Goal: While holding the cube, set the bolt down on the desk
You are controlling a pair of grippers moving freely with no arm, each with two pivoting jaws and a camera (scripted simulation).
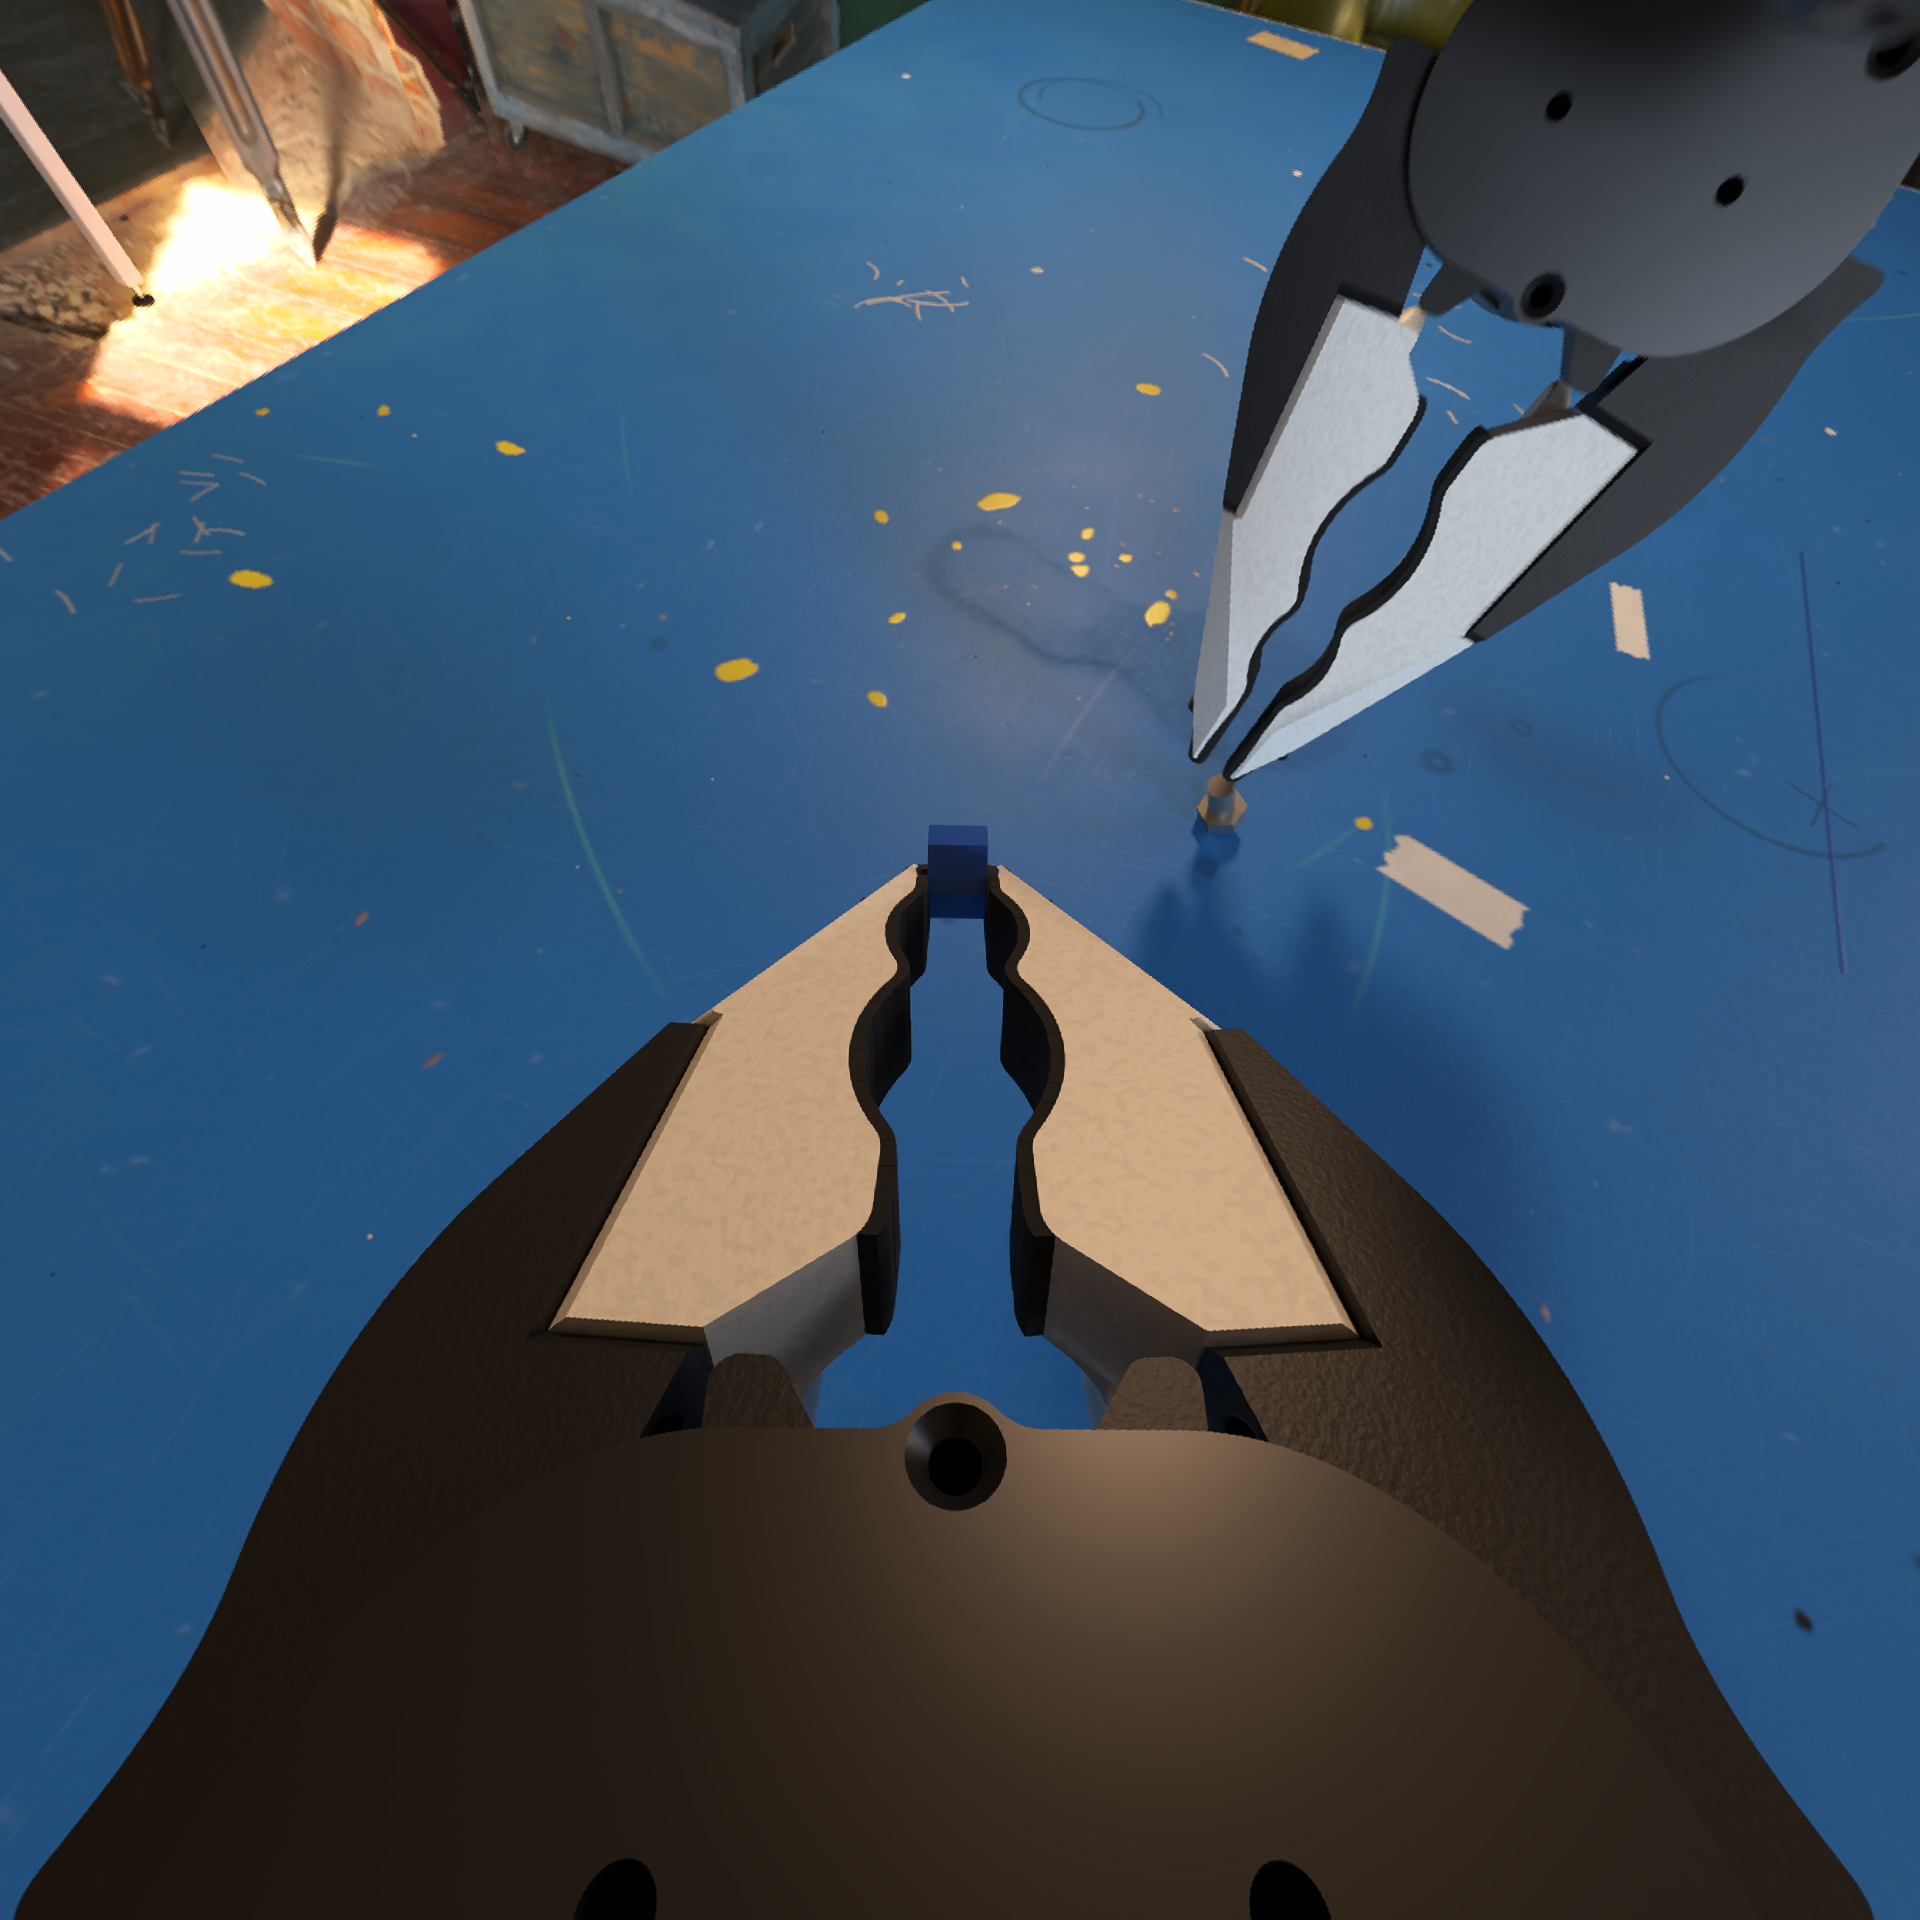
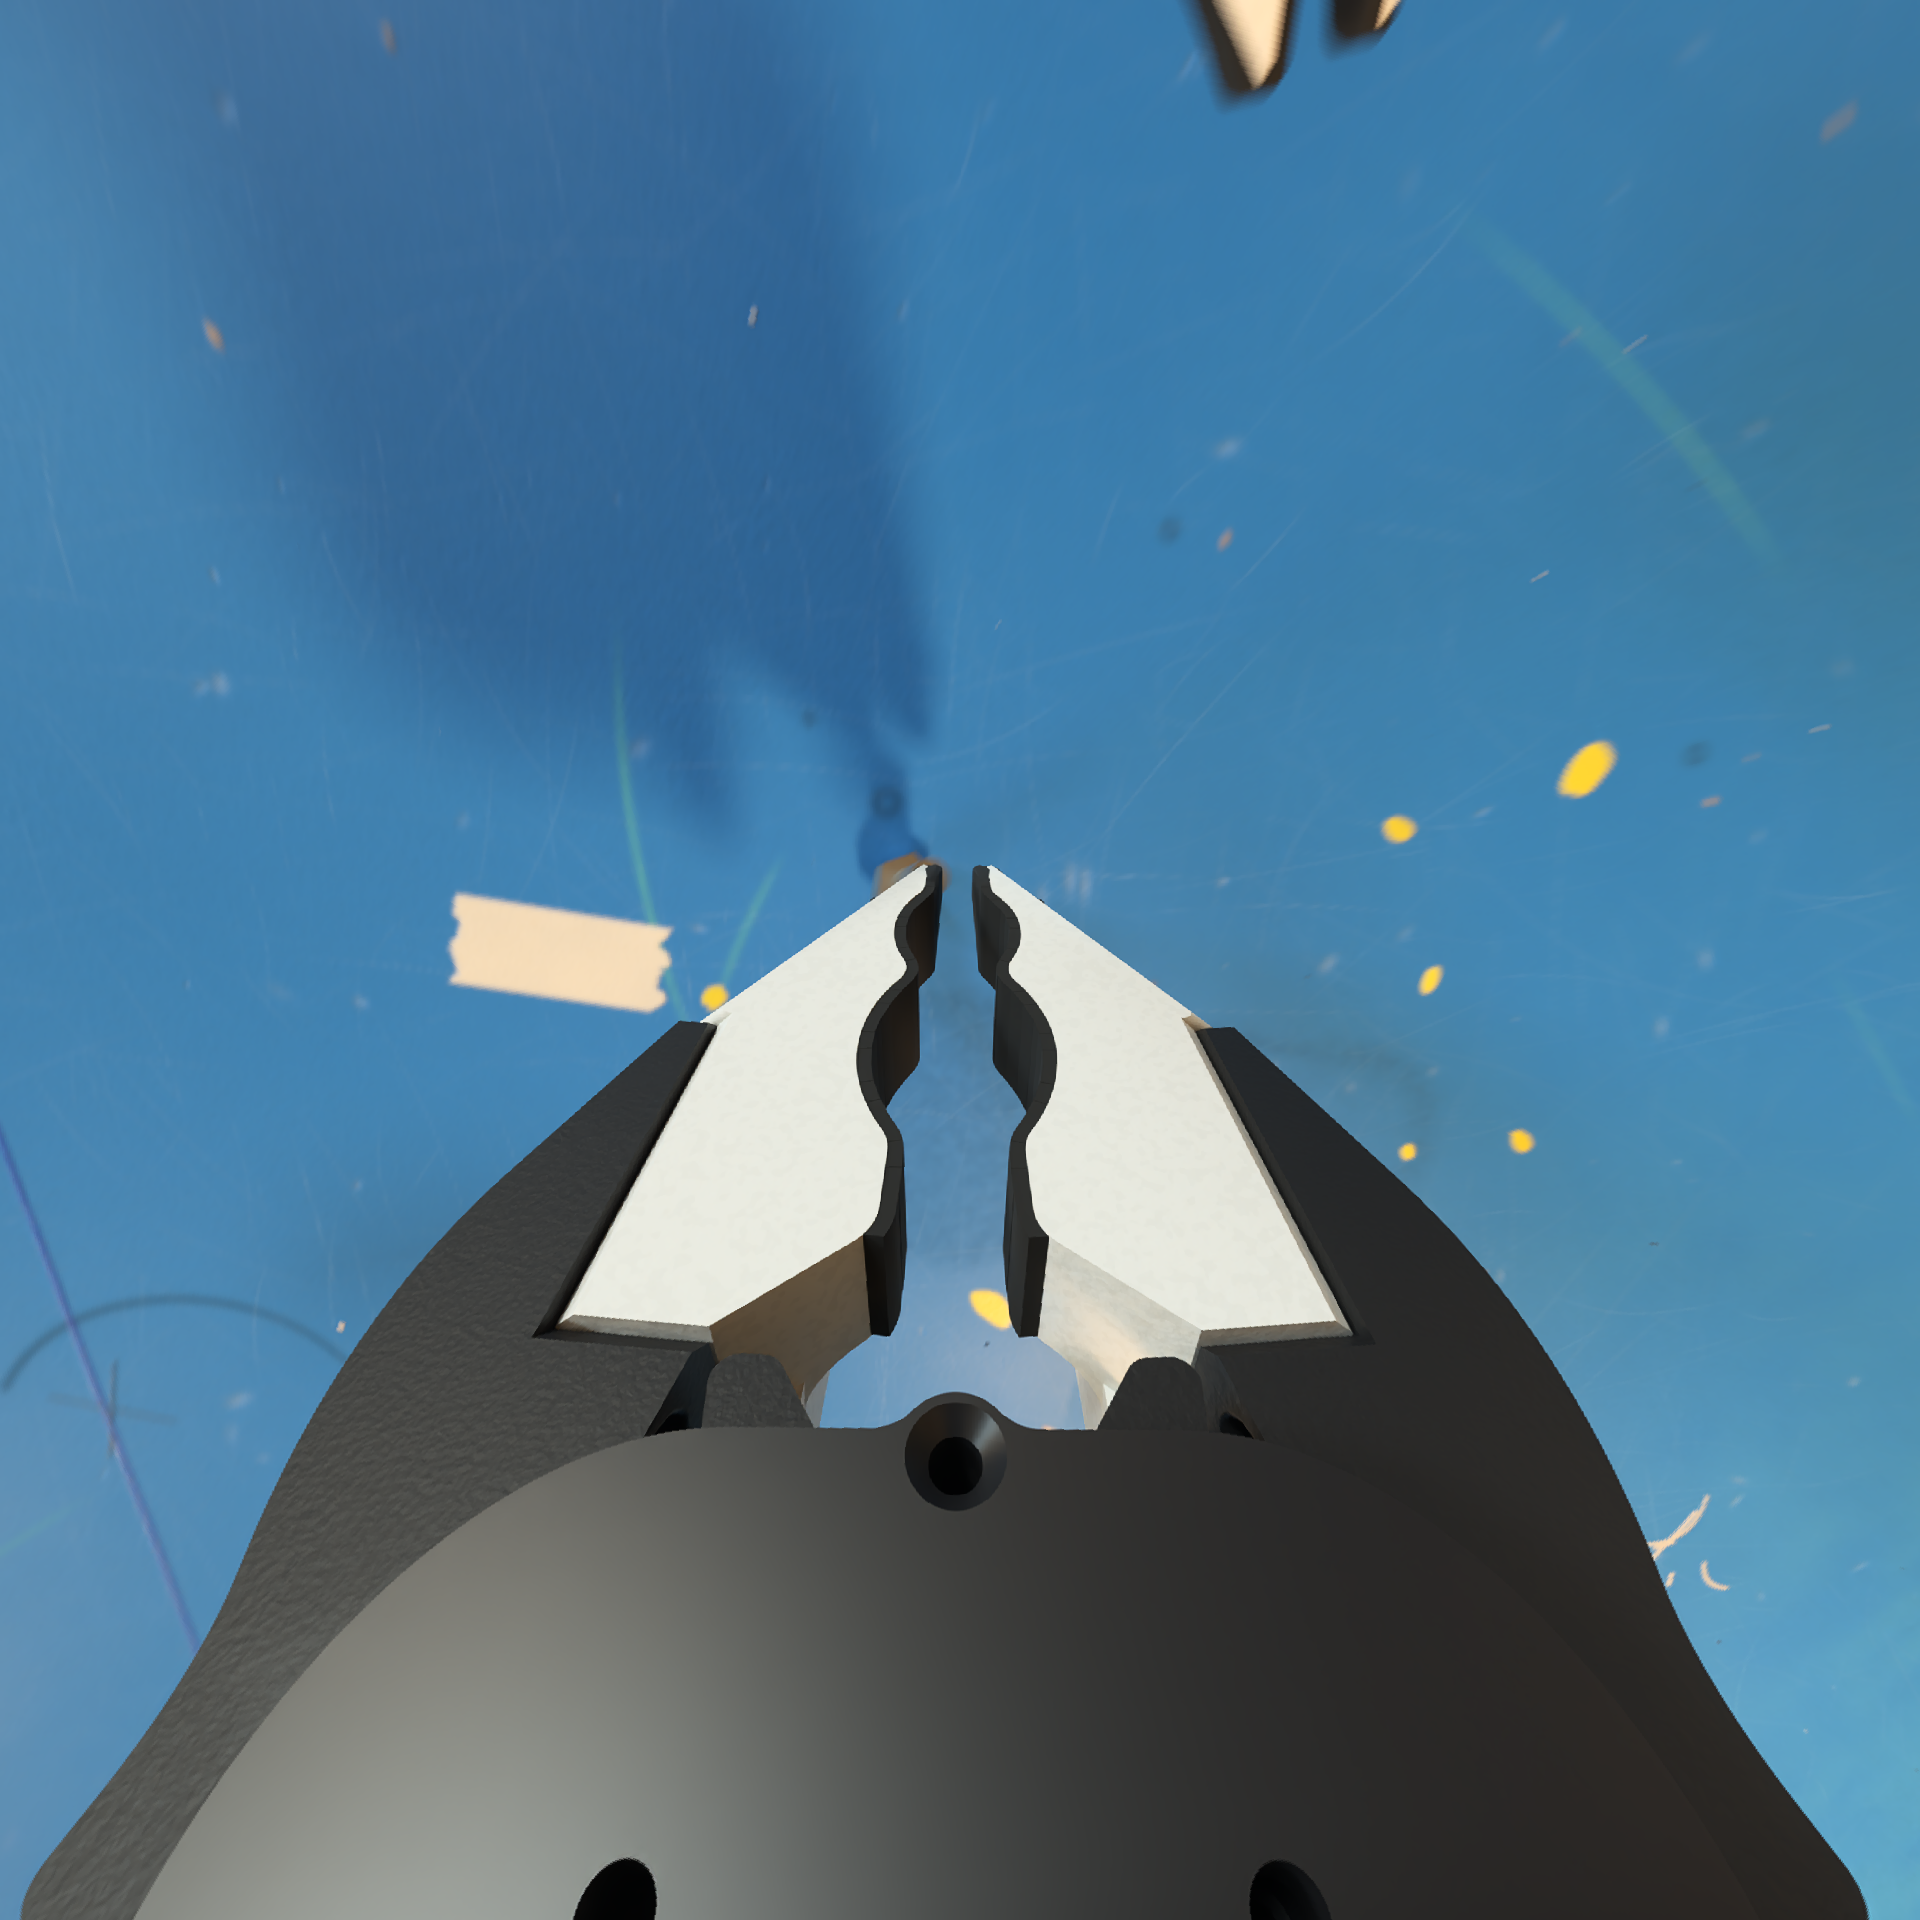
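My left gripper has tan pads and is shut on a small blue cube, held at the fingertips above the blue desk. My right gripper has white pads and points steeply down at the desk. A small tan bolt stands head-down on the desk just under its tips. In the right wrist view the right gripper has its jaws a narrow gap apart with only desk showing between them. The bolt peeks out beside the left fingertip.
Strips of masking tape lie near the bolt, another strip farther right. Yellow paint spots and scratches mark the desk. The desk's far-left edge drops to a wooden floor. The left gripper's fingertips show at the top of the right wrist view.
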